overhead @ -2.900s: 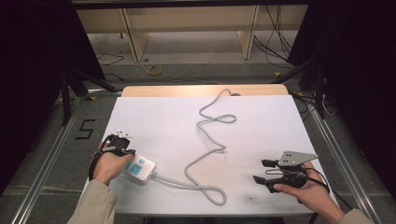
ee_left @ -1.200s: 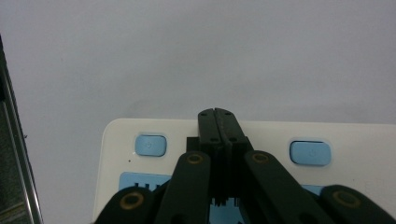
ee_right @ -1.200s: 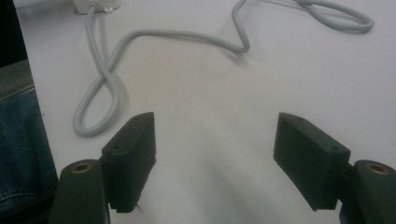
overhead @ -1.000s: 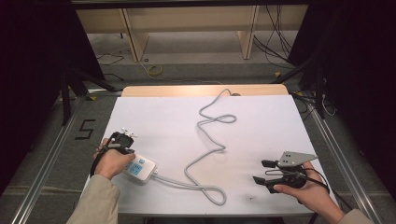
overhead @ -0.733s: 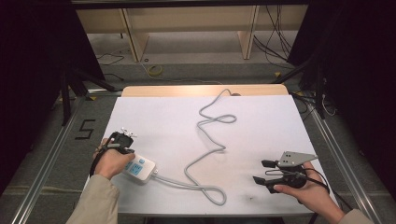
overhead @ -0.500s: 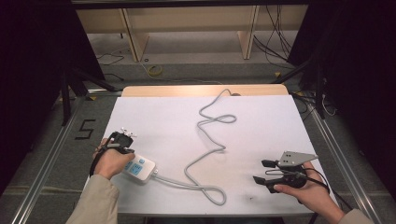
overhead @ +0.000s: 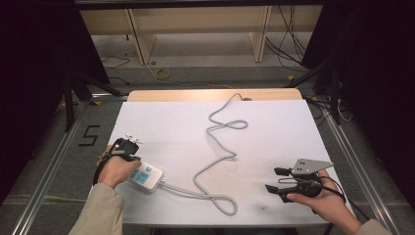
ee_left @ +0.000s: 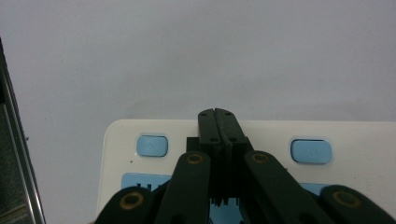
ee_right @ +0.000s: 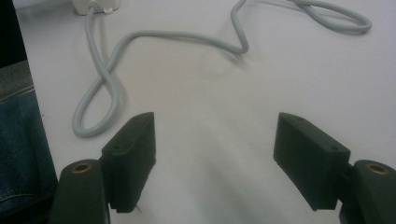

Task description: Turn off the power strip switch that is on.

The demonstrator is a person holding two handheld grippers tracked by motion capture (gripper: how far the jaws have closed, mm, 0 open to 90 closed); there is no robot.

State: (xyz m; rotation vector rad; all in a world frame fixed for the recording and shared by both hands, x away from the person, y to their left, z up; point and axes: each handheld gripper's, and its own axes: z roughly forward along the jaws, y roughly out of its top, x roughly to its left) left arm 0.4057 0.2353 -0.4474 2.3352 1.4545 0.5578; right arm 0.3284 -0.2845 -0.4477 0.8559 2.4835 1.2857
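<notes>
— Where's the power strip now?

— Near the front left corner of the white counter, right under the left claw. The jaws are pressed together, tips resting on the strip's top face between two blue buttons. They grip nothing; it looks to me like a push or a pin-down.

— How would you do that well?

— Press straight down and keep the tips centred, I'd say. The strip sits close to the counter's left edge, so a sideways shove could slide it toward the drop.

— And the other hand?

— The right claw hovers low near the front right, jaws wide apart, nothing between them.

— Room to move?

— Plenty in the middle, apart from the grey cable, which snakes from the strip up to the far edge, with a loop near the front. That loop lies between the two claws, so I'd guess the right one should come over it, not through it.
</notes>
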